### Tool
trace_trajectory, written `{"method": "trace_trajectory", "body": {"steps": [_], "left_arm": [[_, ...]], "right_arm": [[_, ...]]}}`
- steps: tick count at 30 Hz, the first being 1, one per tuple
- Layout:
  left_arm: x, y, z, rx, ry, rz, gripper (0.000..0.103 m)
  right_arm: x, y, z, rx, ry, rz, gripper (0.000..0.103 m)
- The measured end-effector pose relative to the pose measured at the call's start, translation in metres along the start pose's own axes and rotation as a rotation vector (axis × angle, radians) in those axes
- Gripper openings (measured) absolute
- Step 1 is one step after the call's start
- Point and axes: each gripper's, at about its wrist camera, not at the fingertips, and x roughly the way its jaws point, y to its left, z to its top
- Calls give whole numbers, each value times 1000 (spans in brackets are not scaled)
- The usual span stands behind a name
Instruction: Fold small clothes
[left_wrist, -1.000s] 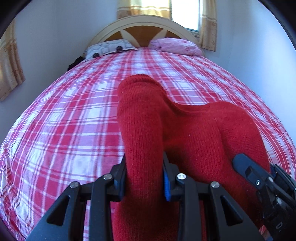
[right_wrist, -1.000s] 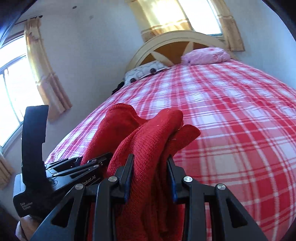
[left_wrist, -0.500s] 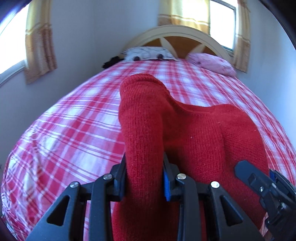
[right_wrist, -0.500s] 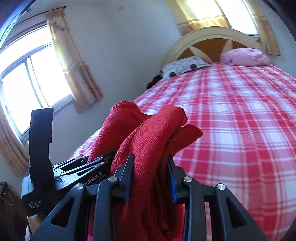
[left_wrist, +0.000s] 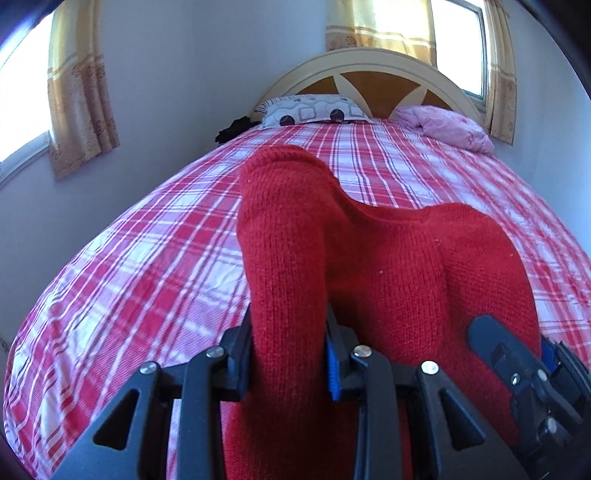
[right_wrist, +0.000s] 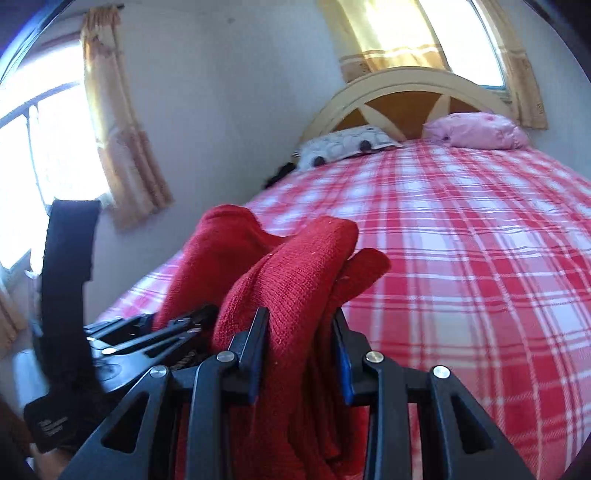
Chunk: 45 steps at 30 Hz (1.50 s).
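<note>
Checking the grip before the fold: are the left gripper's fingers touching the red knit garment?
Touching. The left wrist view shows both fingers pressed against the red knit garment bunched between them.

A bed was covered by a red-and-white checked sheet. At its head stood a cream arched headboard with brown panels. A patterned grey-white pillow lay at the head's left corner, a pink pillow at the right corner. A dark item, not identifiable, sat beside the patterned pillow at the bed's left edge. Yellow curtains hung at both windows.
</note>
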Motion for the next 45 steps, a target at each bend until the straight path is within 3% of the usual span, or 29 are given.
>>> {"method": "trace_trajectory", "body": {"steps": [3,5,10,11,13,15,18,21,23,24,27,30,33,36,45], "left_arm": [[28,-12,-2,9,48,1,34],[47,-16,-7,17,97,17,37],[52,-9,-12,6,111,31,50],[52,-5,-11,-9,120,22,55],[48,7,-9,-57,141,5,66],[39,23,-12,-111,153,-11,76],[18,34,-22,-126,155,-41,80],[-3,42,-38,-142,148,-57,81],[-11,44,-50,-160,153,-69,81],[-13,44,-54,-166,152,-72,81],[-21,37,-65,-162,131,-56,81],[-19,28,-67,-142,136,-18,81],[-20,27,-68,-128,131,19,82],[-17,28,-72,-125,141,38,82],[-24,27,-81,-99,141,83,87]], "right_arm": [[34,-19,-14,26,97,-51,33],[49,-38,-18,117,164,-22,33],[51,-50,-20,182,181,34,37],[52,-55,-21,209,188,50,40],[53,-66,-24,276,201,87,54],[49,-78,-25,348,207,142,55],[13,-82,-26,384,150,102,55],[-34,-61,-28,225,52,47,55],[-62,-36,-32,73,3,5,46],[-67,-27,-33,26,-6,4,39],[-68,-2,-39,-82,34,37,35],[-56,8,-53,-105,97,58,34],[-30,1,-74,-82,223,25,34],[-26,-10,-73,-34,235,62,33],[-32,-4,-76,-60,224,45,36]]}}
